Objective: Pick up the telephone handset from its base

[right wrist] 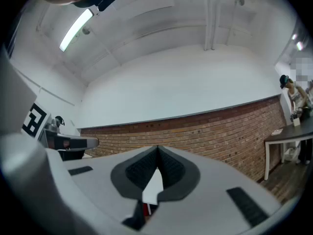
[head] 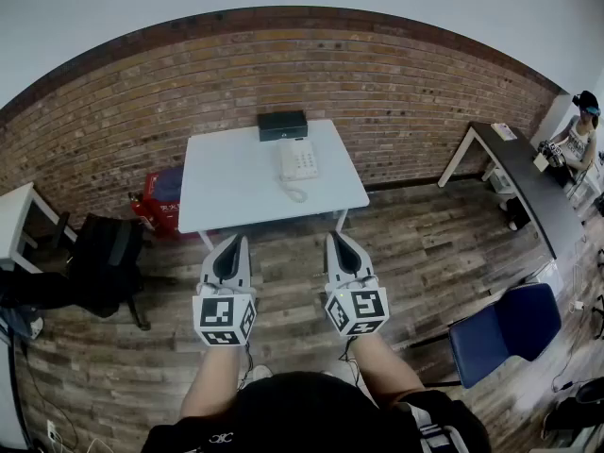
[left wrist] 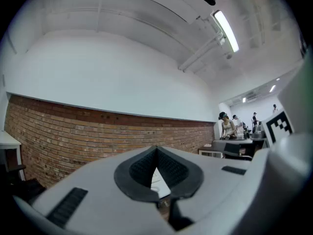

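A white telephone (head: 298, 159) with its handset on the base sits at the far right part of a white table (head: 236, 192); its coiled cord (head: 294, 194) trails toward the table's near edge. Both grippers hang level in the air short of the table's near edge. My left gripper (head: 233, 241) is shut with nothing in it, its tips meeting in the left gripper view (left wrist: 157, 150). My right gripper (head: 337, 238) is shut and empty too, with the tips touching in the right gripper view (right wrist: 157, 149). A sliver of the white table shows behind each pair of pads.
A dark box (head: 283, 125) lies at the table's far edge by the brick wall. A black bag (head: 109, 251) and a red item (head: 156, 201) sit on the floor at left. A blue chair (head: 505, 328) and a long dark desk (head: 528, 187) with a person (head: 578, 138) stand at right.
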The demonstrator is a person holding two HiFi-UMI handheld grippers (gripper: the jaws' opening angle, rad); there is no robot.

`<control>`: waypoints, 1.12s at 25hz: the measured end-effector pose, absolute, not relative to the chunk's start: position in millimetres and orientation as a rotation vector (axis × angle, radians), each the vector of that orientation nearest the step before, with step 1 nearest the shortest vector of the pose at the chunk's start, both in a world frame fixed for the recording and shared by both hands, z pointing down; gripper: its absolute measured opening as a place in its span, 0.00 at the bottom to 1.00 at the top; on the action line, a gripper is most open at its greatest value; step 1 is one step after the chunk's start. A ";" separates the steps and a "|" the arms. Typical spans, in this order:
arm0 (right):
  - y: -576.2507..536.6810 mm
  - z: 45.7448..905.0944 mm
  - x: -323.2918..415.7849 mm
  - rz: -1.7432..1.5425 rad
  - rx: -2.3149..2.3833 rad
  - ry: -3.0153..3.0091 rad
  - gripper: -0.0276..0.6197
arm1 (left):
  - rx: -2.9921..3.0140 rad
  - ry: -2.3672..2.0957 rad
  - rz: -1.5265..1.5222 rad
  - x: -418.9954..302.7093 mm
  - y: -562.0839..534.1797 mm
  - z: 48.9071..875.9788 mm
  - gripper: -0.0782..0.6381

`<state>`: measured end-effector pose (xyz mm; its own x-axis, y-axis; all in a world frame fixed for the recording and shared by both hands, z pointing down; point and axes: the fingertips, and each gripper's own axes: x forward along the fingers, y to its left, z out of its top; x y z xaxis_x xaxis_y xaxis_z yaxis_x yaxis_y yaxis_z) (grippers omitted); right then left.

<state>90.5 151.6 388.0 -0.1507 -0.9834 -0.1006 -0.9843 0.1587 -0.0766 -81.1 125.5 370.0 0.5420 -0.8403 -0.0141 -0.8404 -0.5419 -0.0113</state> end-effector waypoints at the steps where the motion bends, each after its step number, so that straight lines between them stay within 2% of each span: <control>1: 151.0 387.6 90.5 0.015 -1.968 2.285 0.04 | -2.739 1.495 0.016 -81.5 125.5 369.0 0.10; 9: 146.9 386.3 69.2 0.076 -1.998 2.291 0.04 | -2.757 1.484 -0.010 -92.7 114.8 381.6 0.10; 28: 135.4 379.9 -16.6 0.069 -2.090 2.130 0.04 | -2.877 1.317 0.006 -174.0 80.8 391.5 0.10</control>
<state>-16.6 135.4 379.9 -0.0135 -0.9896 -0.1434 -0.9968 0.0246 -0.0762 -174.0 80.8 391.5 0.6534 -0.7570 0.0059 -0.7569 -0.6531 0.0222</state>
